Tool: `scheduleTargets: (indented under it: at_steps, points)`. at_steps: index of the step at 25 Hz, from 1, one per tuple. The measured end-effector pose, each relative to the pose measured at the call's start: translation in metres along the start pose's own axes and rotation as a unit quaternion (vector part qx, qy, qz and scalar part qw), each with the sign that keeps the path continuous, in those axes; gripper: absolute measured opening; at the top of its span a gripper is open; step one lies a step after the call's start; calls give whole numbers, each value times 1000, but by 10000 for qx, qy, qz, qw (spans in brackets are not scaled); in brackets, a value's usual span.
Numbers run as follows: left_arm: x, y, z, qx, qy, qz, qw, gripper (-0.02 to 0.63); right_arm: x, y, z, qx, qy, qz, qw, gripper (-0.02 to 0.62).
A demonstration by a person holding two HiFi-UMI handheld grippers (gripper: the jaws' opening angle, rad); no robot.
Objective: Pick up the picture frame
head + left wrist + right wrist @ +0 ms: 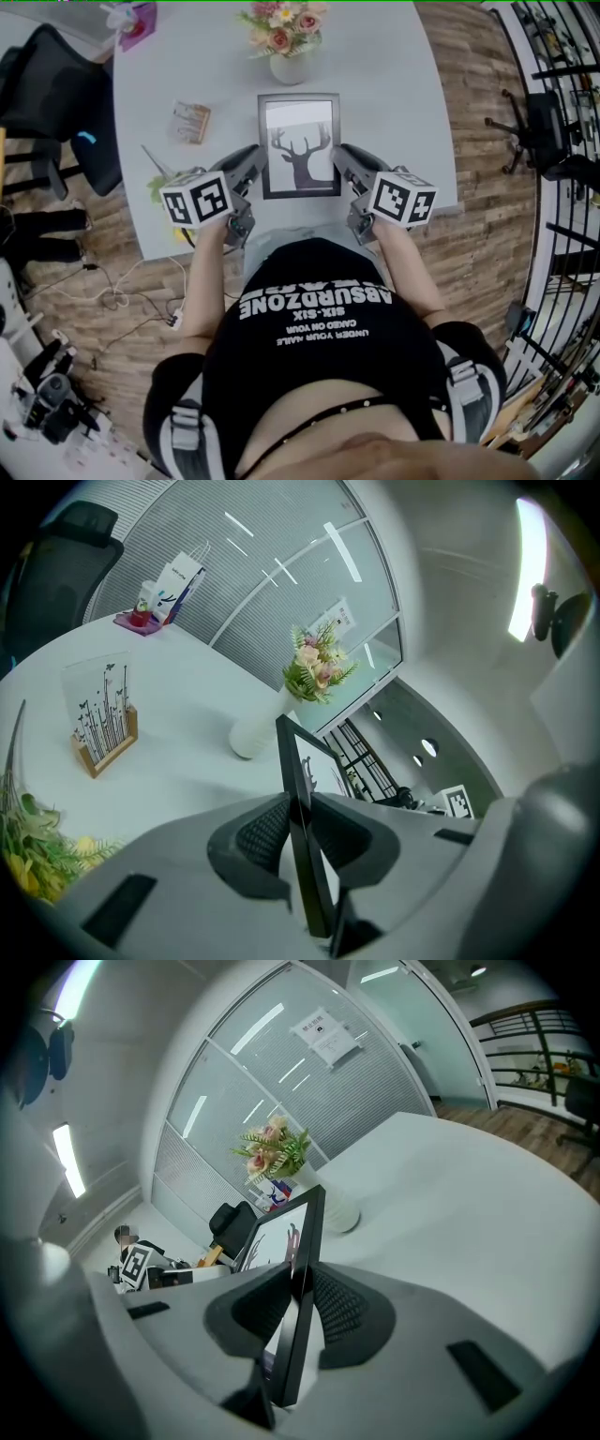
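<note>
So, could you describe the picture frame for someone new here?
Over the pale table, just before the flower vase, the picture frame is held between the left gripper and right gripper. Only it is black-edged, showing a deer silhouette.

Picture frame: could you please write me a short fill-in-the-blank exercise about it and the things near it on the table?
The picture frame has a border of ____ colour. The left gripper and the right gripper are both shut on the ____. The white vase beyond it holds ____.
Missing words: black; frame; flowers.
</note>
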State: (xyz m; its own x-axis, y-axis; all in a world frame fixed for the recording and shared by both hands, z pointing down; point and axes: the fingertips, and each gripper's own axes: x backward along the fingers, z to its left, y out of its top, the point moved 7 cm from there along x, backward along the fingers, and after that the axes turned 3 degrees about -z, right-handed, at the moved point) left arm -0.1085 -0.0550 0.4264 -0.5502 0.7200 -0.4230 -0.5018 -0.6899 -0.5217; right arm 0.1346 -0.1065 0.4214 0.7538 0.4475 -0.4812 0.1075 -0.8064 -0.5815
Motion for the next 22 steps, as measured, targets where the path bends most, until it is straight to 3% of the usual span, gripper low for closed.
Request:
scheduleTargets:
  at_steps: [22]
  points:
    - [11, -4, -5, -74, 76, -97, 9999, 80, 6, -4, 8, -15, 110, -51, 9999, 84]
